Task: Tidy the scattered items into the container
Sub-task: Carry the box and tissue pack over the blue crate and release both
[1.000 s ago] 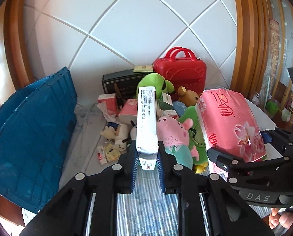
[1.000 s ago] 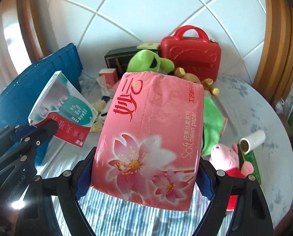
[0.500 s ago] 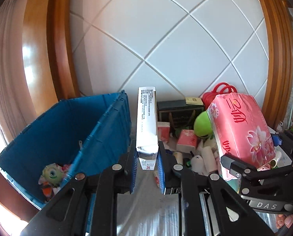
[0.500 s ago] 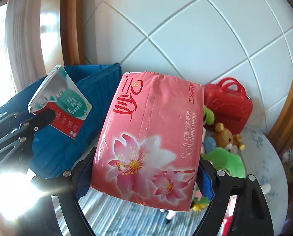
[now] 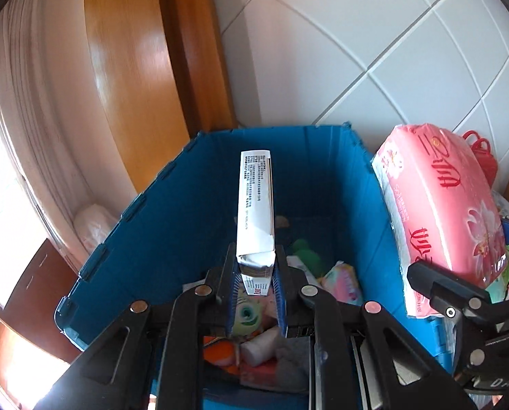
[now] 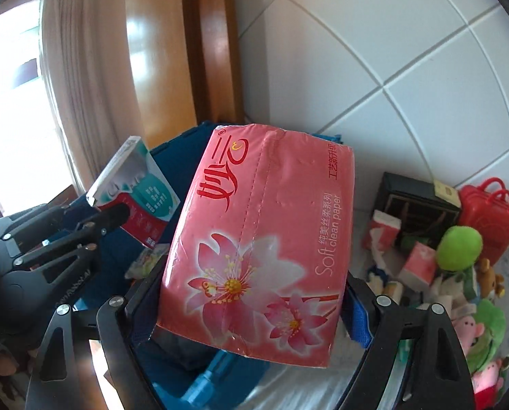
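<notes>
Blue walls of the container [image 5: 172, 225] ring the left tongs [image 5: 254, 290], its rims well apart on both sides and open room ahead above the toys on its floor. These tongs are clamped narrowly on a white carton [image 5: 255, 205]. The right tongs [image 6: 251, 307], spread wide, grip a pink tissue pack [image 6: 264, 239] over the container's right rim [image 6: 200, 389]; scattered toys [image 6: 459, 273] lie to their right.

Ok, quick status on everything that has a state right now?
left gripper: shut on the white box, above the bin
right gripper: shut on the pink tissue pack, in the air
blue bin: open-topped, partly filled
red case: closed, upright
</notes>
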`<state>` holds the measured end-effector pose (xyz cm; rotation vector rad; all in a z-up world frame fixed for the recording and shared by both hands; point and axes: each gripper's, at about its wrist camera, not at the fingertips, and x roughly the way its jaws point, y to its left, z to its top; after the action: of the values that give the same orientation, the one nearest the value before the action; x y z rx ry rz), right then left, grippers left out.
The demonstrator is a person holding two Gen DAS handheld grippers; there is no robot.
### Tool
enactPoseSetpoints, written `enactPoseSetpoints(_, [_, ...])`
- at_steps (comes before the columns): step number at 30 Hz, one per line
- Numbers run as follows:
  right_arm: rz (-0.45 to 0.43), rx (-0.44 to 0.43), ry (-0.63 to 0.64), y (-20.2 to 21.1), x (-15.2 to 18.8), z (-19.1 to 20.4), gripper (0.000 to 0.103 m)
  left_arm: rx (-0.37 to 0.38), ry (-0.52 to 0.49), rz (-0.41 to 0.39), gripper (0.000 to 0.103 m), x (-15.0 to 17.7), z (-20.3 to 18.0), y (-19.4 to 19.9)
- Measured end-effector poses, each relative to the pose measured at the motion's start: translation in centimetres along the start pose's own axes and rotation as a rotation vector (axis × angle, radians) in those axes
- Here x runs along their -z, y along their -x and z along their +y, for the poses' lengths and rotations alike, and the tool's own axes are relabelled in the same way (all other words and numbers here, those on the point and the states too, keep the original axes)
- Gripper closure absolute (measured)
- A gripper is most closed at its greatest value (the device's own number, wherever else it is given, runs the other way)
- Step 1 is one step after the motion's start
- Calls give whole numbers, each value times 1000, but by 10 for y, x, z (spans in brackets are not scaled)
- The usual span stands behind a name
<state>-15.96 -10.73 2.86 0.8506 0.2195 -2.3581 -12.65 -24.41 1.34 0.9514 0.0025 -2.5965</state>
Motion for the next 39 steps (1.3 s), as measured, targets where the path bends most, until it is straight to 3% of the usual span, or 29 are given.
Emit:
enactPoseSetpoints(6, [112,22,21,-49,-3,35,16,29,16,133,85,9,36,-51])
enactPoseSetpoints(18, [183,116,44,-73,2,40,15,81,-9,180,84,19,42,-65])
enactPoseSetpoints(23, [193,127,52,-75,6,41,15,75,3,190,70,23,44,-64])
enactPoseSetpoints(28, [189,140,61,-73,6,43,14,76,8,166,49,25,44,-56])
enactPoseSetpoints(34, [156,167,79,-61,4,46,13,72,10,151,47,25,45,-51])
enactPoseSetpoints(39, [137,180,91,-52,4,49,5,72,20,152,47,27,48,-46])
